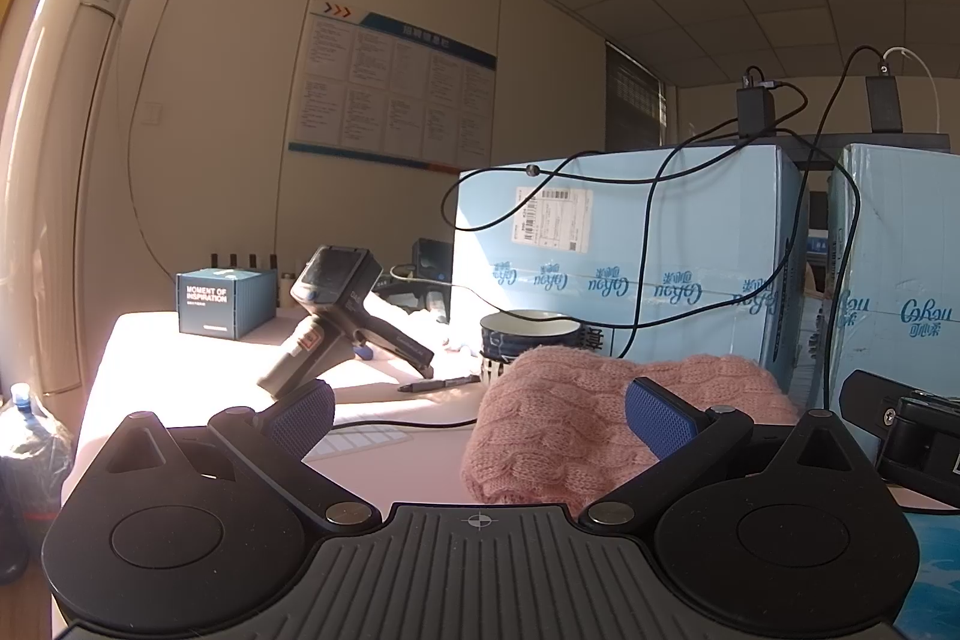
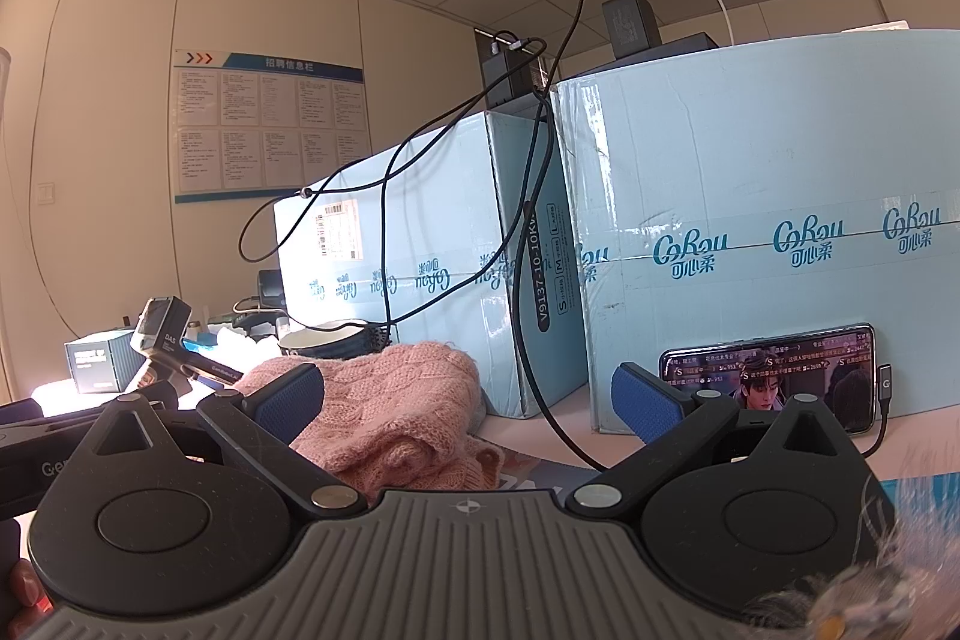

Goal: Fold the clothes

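**Folding task at an early stage: sweater bunched, both grippers empty**

The pink sweater (image 1: 606,430) lies in a loose, rumpled heap on the table (image 1: 180,370), at lower centre of the left wrist view and lower left of centre in the right wrist view (image 2: 390,412). No flat panel, squared edge or stacked layer is visible, so the folding appears not yet begun; spreading and every fold seem to remain. The fabric is a thick cable knit, fuzzy and soft, slumping in rounded ridges.

The left gripper (image 1: 480,418) has its fingers spread to their widest and holds nothing; the sweater sits just ahead of them, and contact cannot be judged. The right gripper (image 2: 468,400) is likewise fully spread and empty. The finger pads are blue with a fine grid texture on black plastic arms.

Behind the sweater stands a dark glazed bowl (image 1: 531,331), then two pale blue cardboard boxes (image 1: 630,244) with glossy tape and trailing black cables (image 1: 648,232). A phone (image 2: 774,376) leans at right in the right wrist view. A small dark box (image 1: 225,301) sits at centre left.
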### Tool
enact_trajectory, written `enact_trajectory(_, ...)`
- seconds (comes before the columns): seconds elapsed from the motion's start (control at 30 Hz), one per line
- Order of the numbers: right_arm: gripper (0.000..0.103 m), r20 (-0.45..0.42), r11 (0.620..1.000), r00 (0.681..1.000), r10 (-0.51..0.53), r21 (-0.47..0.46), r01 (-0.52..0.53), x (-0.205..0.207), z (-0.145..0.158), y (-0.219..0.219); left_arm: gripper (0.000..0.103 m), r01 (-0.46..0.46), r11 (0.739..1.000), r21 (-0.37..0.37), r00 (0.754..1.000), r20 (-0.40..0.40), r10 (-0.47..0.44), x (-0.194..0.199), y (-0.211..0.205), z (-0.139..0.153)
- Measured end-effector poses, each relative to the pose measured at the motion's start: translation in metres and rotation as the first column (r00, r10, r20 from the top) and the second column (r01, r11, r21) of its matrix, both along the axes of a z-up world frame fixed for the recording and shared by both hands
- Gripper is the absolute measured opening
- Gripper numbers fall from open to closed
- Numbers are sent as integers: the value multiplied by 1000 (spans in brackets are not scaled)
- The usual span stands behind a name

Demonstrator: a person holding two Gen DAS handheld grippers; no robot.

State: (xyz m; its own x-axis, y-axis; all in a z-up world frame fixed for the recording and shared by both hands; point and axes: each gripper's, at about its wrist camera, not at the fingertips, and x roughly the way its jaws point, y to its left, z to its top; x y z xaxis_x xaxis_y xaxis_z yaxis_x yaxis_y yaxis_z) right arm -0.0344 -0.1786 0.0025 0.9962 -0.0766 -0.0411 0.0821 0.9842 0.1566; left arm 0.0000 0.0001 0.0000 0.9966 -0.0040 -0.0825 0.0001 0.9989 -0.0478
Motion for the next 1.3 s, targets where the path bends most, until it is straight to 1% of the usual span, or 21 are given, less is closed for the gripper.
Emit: enact_trajectory(1.3,103,2,1000,1000,0,-1,0,-1,0,1,103,3,1000,2,1000,4,-3,-1,-1,3)
